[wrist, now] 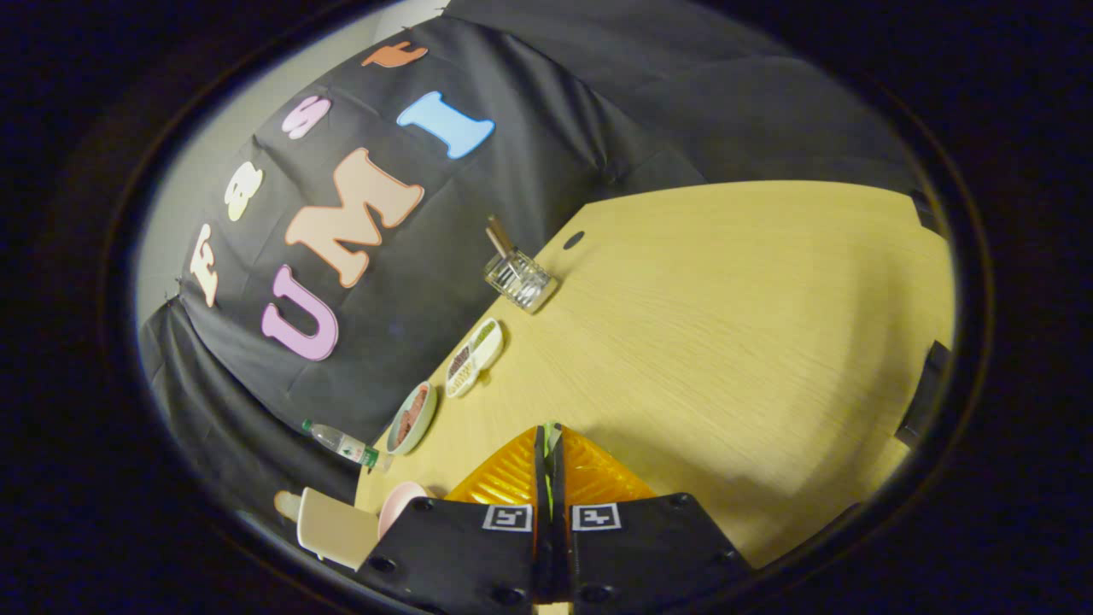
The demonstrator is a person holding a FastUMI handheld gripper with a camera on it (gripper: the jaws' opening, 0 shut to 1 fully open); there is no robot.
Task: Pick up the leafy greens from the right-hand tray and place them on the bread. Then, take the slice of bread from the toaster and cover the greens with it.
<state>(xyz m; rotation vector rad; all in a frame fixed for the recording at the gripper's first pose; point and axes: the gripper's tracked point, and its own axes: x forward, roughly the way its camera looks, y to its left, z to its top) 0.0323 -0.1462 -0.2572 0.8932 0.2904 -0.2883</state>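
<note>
Nearest the lens, gripper (551, 444) with fingers (512, 474) drawn almost together, pinching a thin sliver of green (553, 437) at the tips: the leafy greens, as far as can be told, held edge-on and mostly hidden between the pads. Lifted clear of the bench (726, 325), tilted view, fingertips pointing across the pale wooden surface.

Just left of the fingers, close to the bench edge, a pink round dish (400, 504), partly hidden by the finger bodies. Beside it, further left, a beige boxy object (335, 528) with a rounded knob at one end; possibly the toaster, cannot tell for sure. No bread discernible there.

Beyond those, along the bench edge by the black cloth wall: a small clear plastic bottle (341, 444) with a green cap, lying on its side; a green-rimmed bowl (412, 417) with brownish contents; a narrow divided tray (475, 357) holding small portions of dark and green food; further on, a clear ribbed glass holder (517, 278) with brown sticks standing in it. Near the far corner, a small dark oval (574, 240) in the bench top.
</note>
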